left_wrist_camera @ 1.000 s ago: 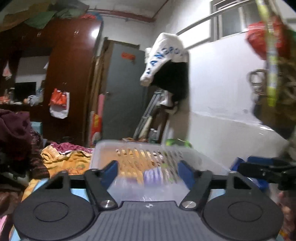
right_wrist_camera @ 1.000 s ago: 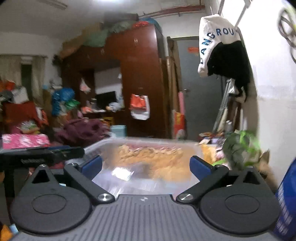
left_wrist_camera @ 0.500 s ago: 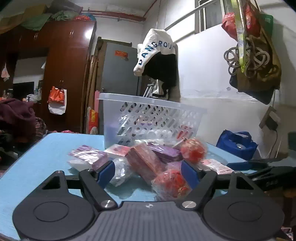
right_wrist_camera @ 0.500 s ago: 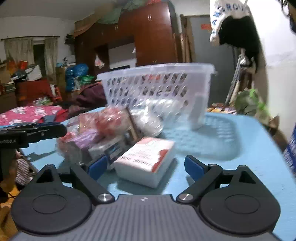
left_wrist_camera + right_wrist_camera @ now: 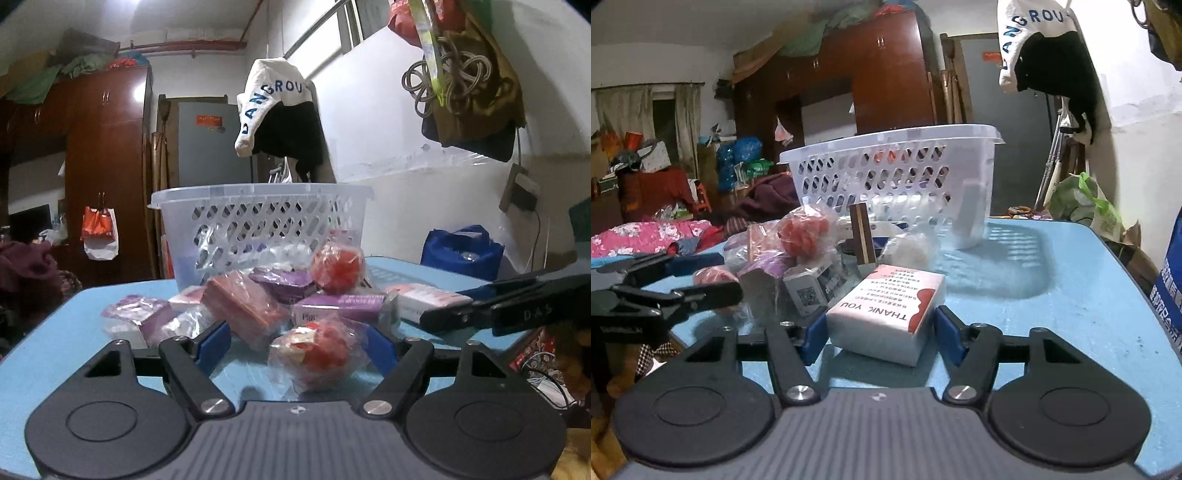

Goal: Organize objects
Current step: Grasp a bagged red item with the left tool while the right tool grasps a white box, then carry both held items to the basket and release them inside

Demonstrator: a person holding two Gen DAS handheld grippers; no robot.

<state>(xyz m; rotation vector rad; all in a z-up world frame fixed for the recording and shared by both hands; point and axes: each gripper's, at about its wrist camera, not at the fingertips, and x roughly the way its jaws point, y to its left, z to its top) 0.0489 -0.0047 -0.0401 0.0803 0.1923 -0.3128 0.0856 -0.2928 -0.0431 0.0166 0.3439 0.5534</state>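
Now both my claws are low at the blue table [image 5: 51, 332], where a second ago both cameras rode high and blurred above the white basket [image 5: 258, 192]. That drop puts me in front of the loose pile on the near side of the basket, so the sorting can begin.

My right gripper [image 5: 881, 336] has just been closing from its widest. The white box [image 5: 886, 314] printed with "THANK YOU" lies flat on the table between its blue pads. The left pad looks to be at the box's edge, and the right pad has a thin strip of table showing beside it, so I judge the box framed but not yet squeezed.

My left gripper [image 5: 295, 347] stands fairly wide around the nearest wrapped red ball [image 5: 321, 356]. The crinkled wrap reaches close to the right pad, and the left pad is clear of it, so nothing is held there either.

Beyond these two things sit a reddish-brown packet [image 5: 240, 306], purple packs [image 5: 340, 306] and a second red ball [image 5: 336, 266], heaped against the basket's near wall. The basket stands upright at the far side of the table, and through its slots I can make out some plastic-wrapped things, though not which.

My guess is that each claw must finish its pinch, then lift up and over the far rim. The ball's slick wrap may slip or bunch, and the box is wide for my right jaws.
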